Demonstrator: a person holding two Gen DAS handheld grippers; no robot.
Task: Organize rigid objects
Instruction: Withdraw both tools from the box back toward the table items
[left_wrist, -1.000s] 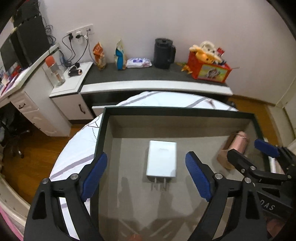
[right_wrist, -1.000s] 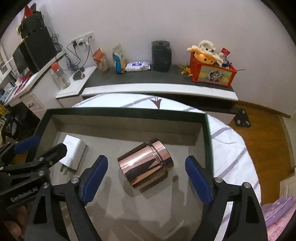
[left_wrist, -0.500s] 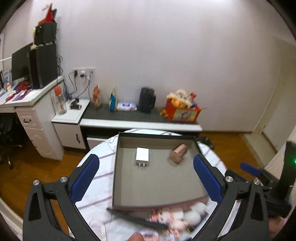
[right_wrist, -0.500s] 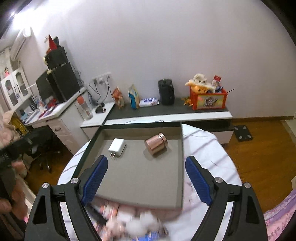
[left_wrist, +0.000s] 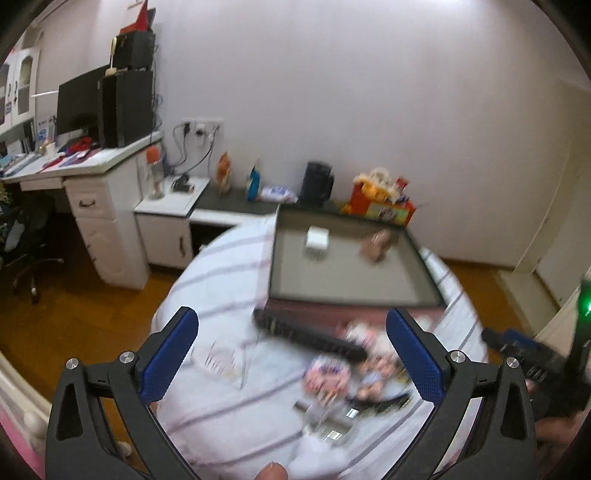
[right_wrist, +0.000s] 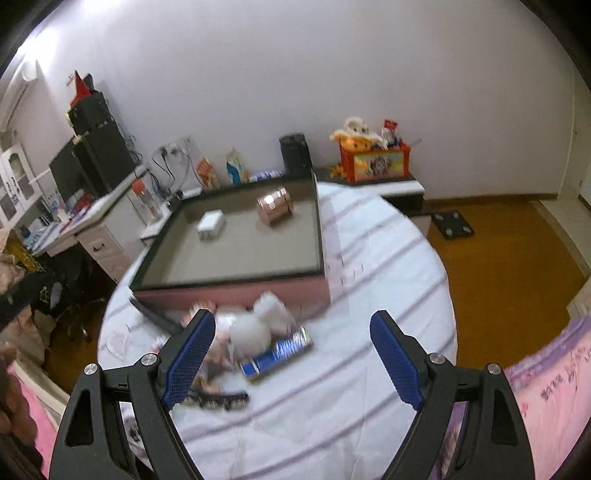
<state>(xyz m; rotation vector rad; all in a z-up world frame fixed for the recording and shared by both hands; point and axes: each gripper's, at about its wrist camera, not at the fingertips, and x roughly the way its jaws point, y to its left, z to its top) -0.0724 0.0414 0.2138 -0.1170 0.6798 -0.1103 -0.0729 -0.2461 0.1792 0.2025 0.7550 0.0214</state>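
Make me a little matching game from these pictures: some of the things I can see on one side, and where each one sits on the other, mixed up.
Things:
1. white plug-in charger block
2. shiny copper-coloured metal canister
3. blue cylindrical can
4. long black comb

Places:
A. lying on its side on the striped cloth, before the tray's pink front wall
B. in the tray, right part
C. on the cloth, near the tray's front left corner
D. in the tray, left part

Pairs: 1-D, 2-B, 3-A, 4-C

Far ahead of my jaws, a black kettle (right_wrist: 293, 155) stands beside a red toy box (right_wrist: 375, 162); a monitor (left_wrist: 79, 103) sits far left.
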